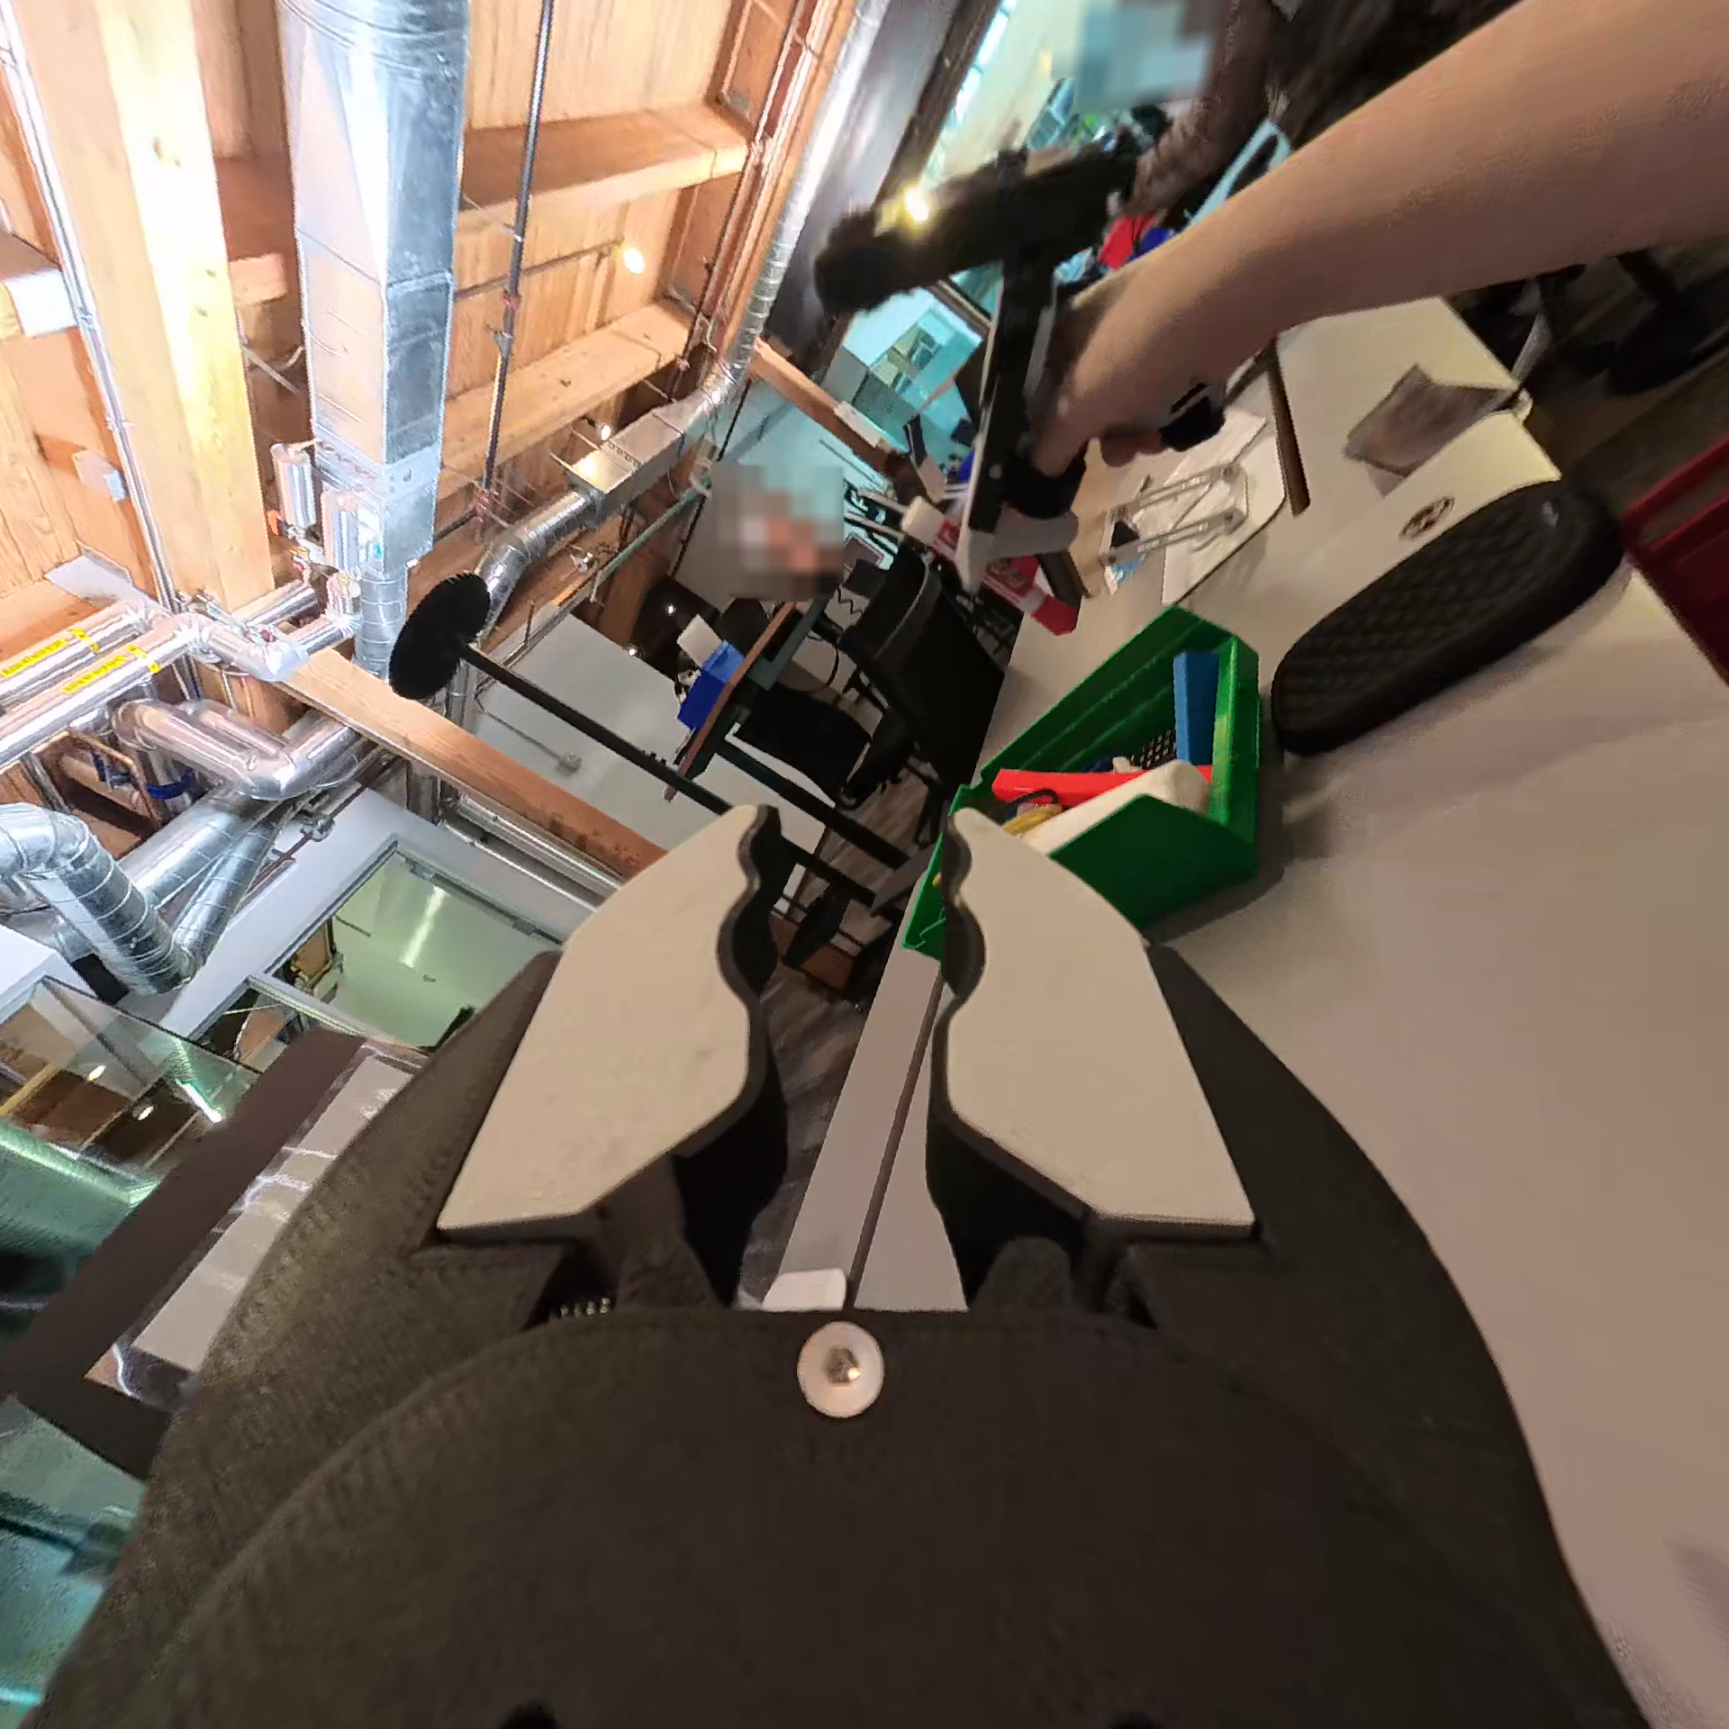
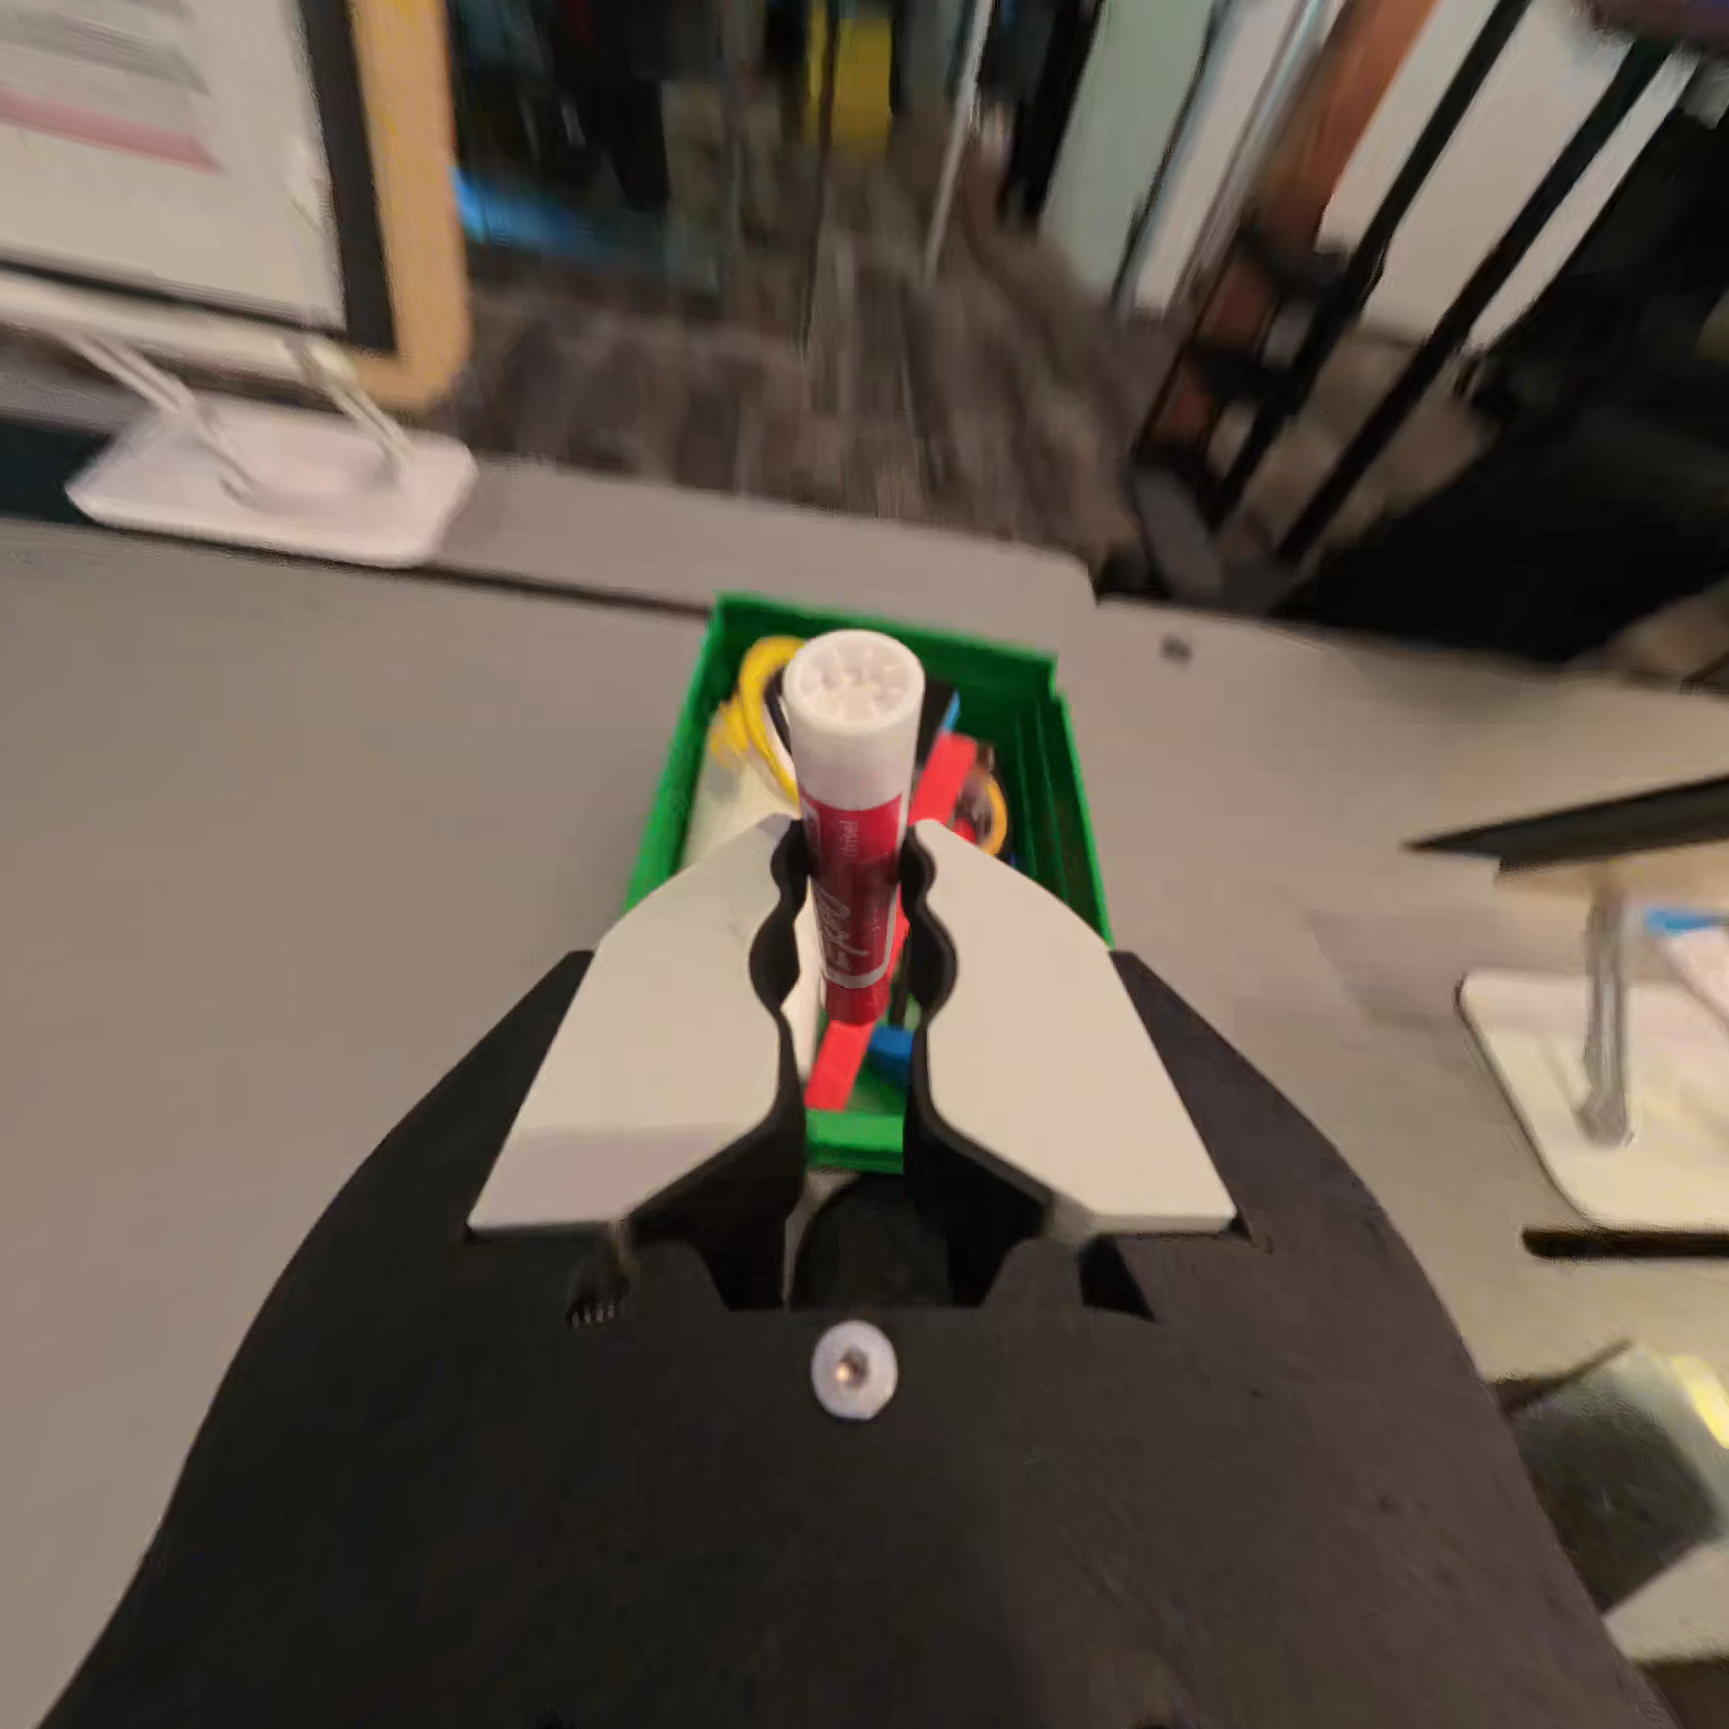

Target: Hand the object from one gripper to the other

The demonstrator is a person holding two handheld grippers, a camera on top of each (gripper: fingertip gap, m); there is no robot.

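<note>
My right gripper (image 2: 853, 842) is shut on a red marker (image 2: 856, 833) with a white cap. It holds the marker upright above a green bin (image 2: 879, 622) of mixed small parts. In the left wrist view, a hand holds that right gripper (image 1: 1010, 524) farther off over the table, and the marker (image 1: 1043, 603) shows at its tip. My left gripper (image 1: 861, 833) is open and empty. It is tilted sideways near the table's edge, just short of the green bin (image 1: 1151, 861), well apart from the marker.
The grey table (image 1: 1497, 936) also carries a black tyre (image 1: 1441, 617), a clear stand on white paper (image 1: 1179, 505) and a red crate (image 1: 1684, 533) at the right edge. In the right wrist view, white stand bases (image 2: 271, 468) (image 2: 1609, 1076) flank the bin. My right fingertips sit around 35 centimeters from my left ones.
</note>
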